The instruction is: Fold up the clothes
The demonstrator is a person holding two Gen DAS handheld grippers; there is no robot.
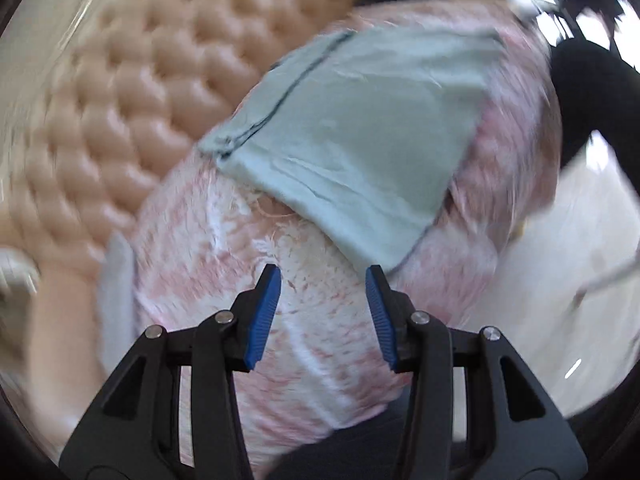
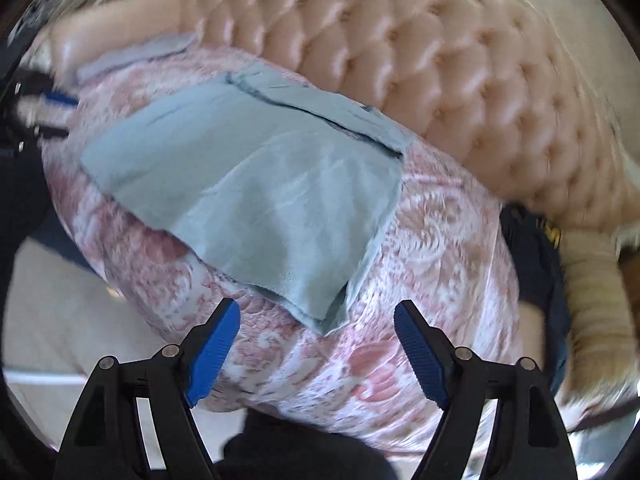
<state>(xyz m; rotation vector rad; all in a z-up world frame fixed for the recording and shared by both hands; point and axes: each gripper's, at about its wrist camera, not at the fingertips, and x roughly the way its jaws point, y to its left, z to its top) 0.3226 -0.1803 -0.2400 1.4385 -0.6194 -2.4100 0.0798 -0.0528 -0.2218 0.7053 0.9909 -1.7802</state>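
Tufted peach upholstery (image 1: pixel 132 92) backs everything, with a pink-and-white patterned quilt (image 1: pixel 320 340) spread over the seat. Nearest me, my left gripper (image 1: pixel 323 316) hangs with jaws parted and nothing between them, just short of the near corner of the folded pale-blue garment (image 1: pixel 360 140); my right gripper (image 2: pixel 316 354) stands wider, also empty, below the cloth's other near corner. I judge one fold done — next I need each corner pinched cleanly, not the quilt. Only the right view shows a dark garment (image 2: pixel 536 264) waiting beyond.
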